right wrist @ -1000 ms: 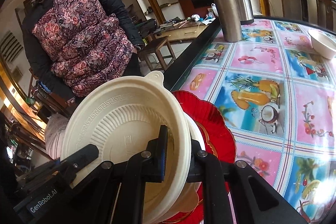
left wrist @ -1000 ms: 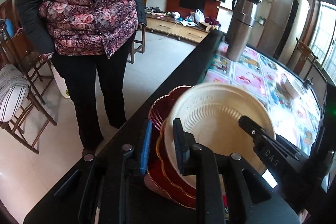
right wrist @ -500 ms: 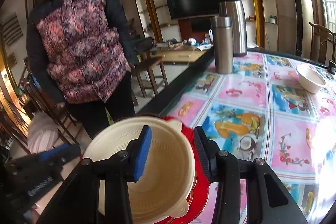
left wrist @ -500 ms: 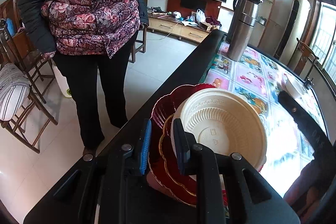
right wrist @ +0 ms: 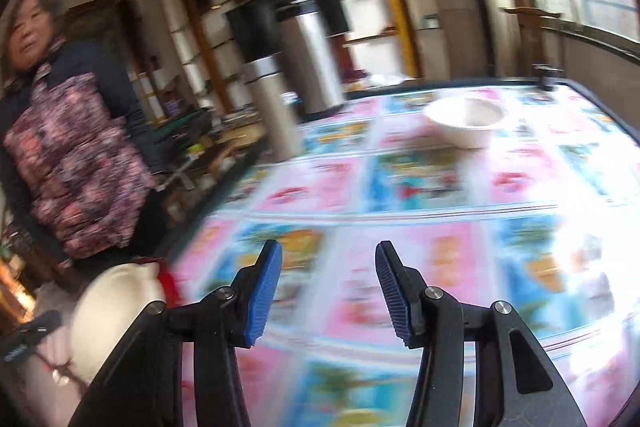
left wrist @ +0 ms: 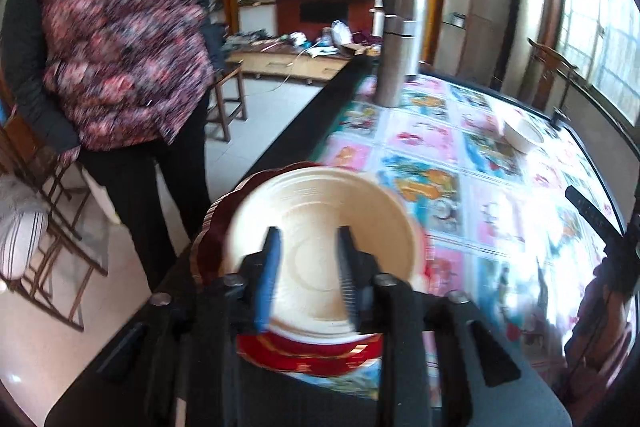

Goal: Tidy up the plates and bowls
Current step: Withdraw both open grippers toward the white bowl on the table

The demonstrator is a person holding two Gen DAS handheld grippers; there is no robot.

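A cream disposable bowl sits on a stack of red scalloped plates at the table's near left edge. My left gripper is open, its fingers over the bowl's near side, holding nothing. My right gripper is open and empty above the patterned tablecloth, to the right of the stack. The bowl and a sliver of red plate show at the lower left of the right wrist view. A second cream bowl stands far across the table; it also shows in the left wrist view.
Two steel flasks stand at the far left of the table. A person in a floral vest stands by the table's left edge. Chairs stand on the floor at left.
My right gripper let go of the cream bowl, opened wide and swung right, away from the stack. My left gripper released the red plates, opened and now hovers over the bowl.
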